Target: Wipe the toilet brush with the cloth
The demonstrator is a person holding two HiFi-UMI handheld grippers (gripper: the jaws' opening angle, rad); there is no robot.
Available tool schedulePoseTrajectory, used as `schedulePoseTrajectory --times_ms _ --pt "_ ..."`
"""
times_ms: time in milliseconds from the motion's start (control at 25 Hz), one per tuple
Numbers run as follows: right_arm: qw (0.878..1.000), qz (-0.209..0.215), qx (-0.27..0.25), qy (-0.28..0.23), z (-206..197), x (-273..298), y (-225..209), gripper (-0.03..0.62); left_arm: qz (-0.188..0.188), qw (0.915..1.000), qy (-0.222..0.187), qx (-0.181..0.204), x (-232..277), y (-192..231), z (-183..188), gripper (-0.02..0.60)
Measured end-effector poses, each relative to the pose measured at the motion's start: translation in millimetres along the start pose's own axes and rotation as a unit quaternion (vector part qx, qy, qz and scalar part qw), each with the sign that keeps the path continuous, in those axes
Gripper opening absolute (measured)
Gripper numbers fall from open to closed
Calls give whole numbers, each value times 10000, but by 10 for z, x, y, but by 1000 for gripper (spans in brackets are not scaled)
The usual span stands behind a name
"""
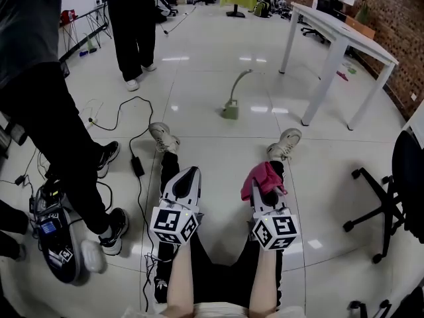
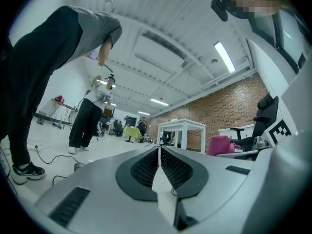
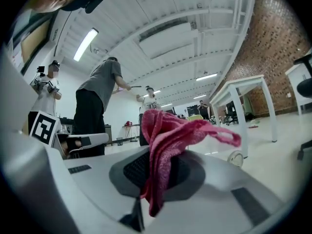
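Pinching cloth (image 1: 262, 176) in right tool (image 1: 266, 192) | toilet brush (image 1: 233, 99) well ahead

The cloth (image 1: 264, 179) is pink. The toilet brush (image 1: 231, 110) is pale green with a grey handle. The left tongs (image 1: 189, 172) and right tongs (image 1: 267, 192) are grey with black pads, and their cubes carry black-and-white square markers. The floor (image 1: 212, 65) is glossy white tile, and the wall (image 1: 391, 18) is red brick.

Left forearm (image 1: 180, 280) and right forearm (image 1: 265, 283) reach forward side by side, each gripper pointing level and away from the body. The left gripper (image 1: 187, 174) has its jaws pressed together with nothing between them. The right gripper (image 1: 267, 185) is clamped on a pink cloth (image 3: 168, 130) (its folds spill over the jaw tips).
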State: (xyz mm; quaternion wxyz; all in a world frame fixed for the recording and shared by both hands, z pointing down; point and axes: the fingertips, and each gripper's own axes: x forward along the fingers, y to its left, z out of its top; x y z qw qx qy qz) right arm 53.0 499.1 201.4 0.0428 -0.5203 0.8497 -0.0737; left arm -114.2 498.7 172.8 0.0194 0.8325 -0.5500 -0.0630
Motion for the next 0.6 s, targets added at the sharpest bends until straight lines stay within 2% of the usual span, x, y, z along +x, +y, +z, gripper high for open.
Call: schedulePoseTrajectory --times_ms 600 --pt "9999 -12 -142 -45 25 -24 10 32 94 10000 -12 -31 -64 74 -22 6"
